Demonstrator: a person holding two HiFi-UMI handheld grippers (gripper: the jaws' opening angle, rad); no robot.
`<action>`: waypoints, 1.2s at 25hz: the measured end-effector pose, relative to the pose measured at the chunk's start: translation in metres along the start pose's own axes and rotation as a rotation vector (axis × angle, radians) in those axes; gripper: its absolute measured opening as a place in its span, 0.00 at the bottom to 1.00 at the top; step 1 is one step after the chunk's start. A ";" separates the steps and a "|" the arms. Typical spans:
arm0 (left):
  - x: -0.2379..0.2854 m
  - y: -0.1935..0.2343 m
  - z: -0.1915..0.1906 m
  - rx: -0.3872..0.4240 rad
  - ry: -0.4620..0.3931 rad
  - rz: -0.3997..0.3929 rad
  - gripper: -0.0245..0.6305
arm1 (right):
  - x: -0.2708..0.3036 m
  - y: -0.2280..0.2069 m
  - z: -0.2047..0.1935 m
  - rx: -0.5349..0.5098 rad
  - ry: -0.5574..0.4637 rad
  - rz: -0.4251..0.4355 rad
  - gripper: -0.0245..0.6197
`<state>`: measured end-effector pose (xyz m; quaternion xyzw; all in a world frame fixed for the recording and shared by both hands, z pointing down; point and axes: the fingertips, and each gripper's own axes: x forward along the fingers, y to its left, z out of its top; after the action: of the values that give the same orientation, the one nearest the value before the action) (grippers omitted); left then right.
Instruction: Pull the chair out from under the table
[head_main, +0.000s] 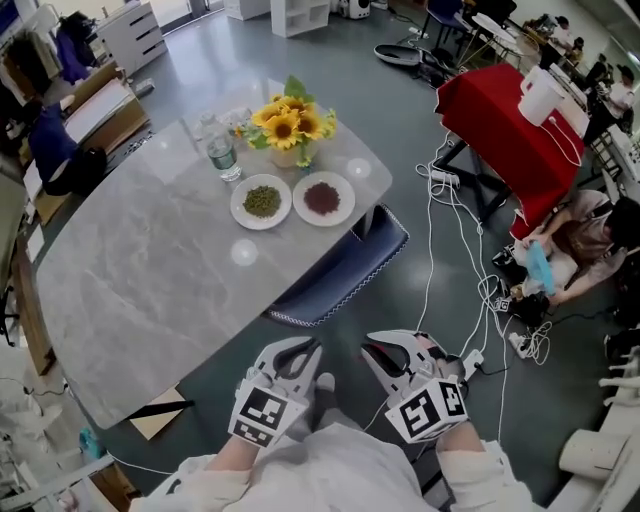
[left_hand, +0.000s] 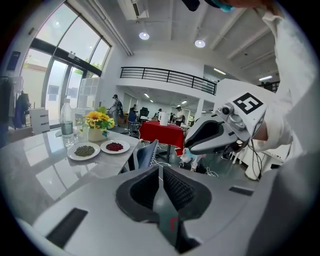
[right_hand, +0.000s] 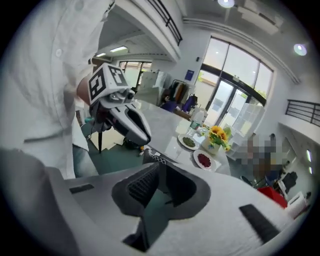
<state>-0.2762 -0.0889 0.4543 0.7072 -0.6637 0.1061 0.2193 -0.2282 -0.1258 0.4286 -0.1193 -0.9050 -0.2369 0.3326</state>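
Observation:
The dark blue chair (head_main: 340, 268) is tucked under the right edge of the grey marble table (head_main: 150, 280), with only its back and part of its seat showing. Both grippers hover over the floor in front of it, near my body and apart from it. My left gripper (head_main: 303, 348) is shut with nothing in it, and so is my right gripper (head_main: 378, 350). In the left gripper view, the chair (left_hand: 146, 154) stands beyond the closed jaws (left_hand: 160, 171), with the right gripper (left_hand: 189, 148) alongside. The right gripper view shows its closed jaws (right_hand: 161, 167), the chair's edge (right_hand: 152, 158) and the left gripper (right_hand: 144, 138).
On the table stand a vase of sunflowers (head_main: 288, 128), a water bottle (head_main: 222, 155), a plate of green beans (head_main: 261, 201) and a plate of red beans (head_main: 323, 198). Cables (head_main: 440, 210) trail across the floor at the right. A red-covered table (head_main: 500, 120) and a seated person (head_main: 570, 250) lie beyond.

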 end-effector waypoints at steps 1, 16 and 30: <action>0.001 0.003 -0.002 -0.008 -0.005 0.009 0.06 | 0.005 -0.001 -0.003 -0.044 0.014 0.012 0.05; 0.028 0.053 -0.045 -0.058 0.081 0.090 0.30 | 0.063 -0.036 -0.031 -0.475 0.169 0.117 0.24; 0.052 0.066 -0.070 0.120 0.176 0.093 0.42 | 0.109 -0.058 -0.067 -0.724 0.262 0.196 0.36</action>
<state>-0.3259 -0.1047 0.5500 0.6753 -0.6666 0.2173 0.2291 -0.2951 -0.2037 0.5244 -0.2835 -0.6972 -0.5209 0.4027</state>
